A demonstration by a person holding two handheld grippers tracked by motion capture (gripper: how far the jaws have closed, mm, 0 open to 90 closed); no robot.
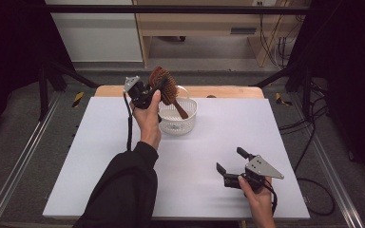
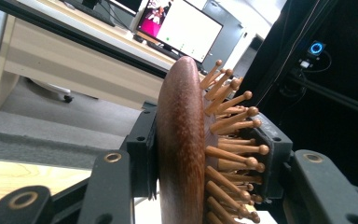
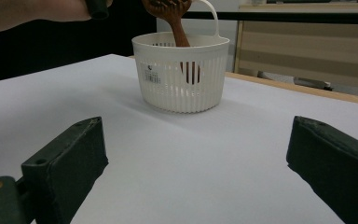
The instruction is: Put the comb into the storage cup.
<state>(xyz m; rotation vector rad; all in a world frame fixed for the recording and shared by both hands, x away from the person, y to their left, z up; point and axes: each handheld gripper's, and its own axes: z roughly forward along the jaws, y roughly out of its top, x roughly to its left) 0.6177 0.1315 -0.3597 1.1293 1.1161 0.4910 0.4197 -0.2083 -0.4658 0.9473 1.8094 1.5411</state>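
Seen from the high view, the left tongs (image 1: pixel 148 91) grip a wooden hairbrush (image 1: pixel 167 89) by its head above a white basket (image 1: pixel 177 116) at the far side of the table (image 1: pixel 100 156), the handle slanting down into the basket; if the brush is let go at this tilt, I judge the head could catch the rim and tip the light basket or flip out onto the table. The right tongs (image 1: pixel 231 164) rest low near the front edge, spread wide and empty, well apart from the basket. Along the left gripper view, the jaws are closed on the brush's dark, glossy oval back and its ball-tipped wooden pins; pins make an uneven seat, so a slip seems possible. From the right gripper view, the handle shows through the ribbed basket wall, with both pads apart over bare table.
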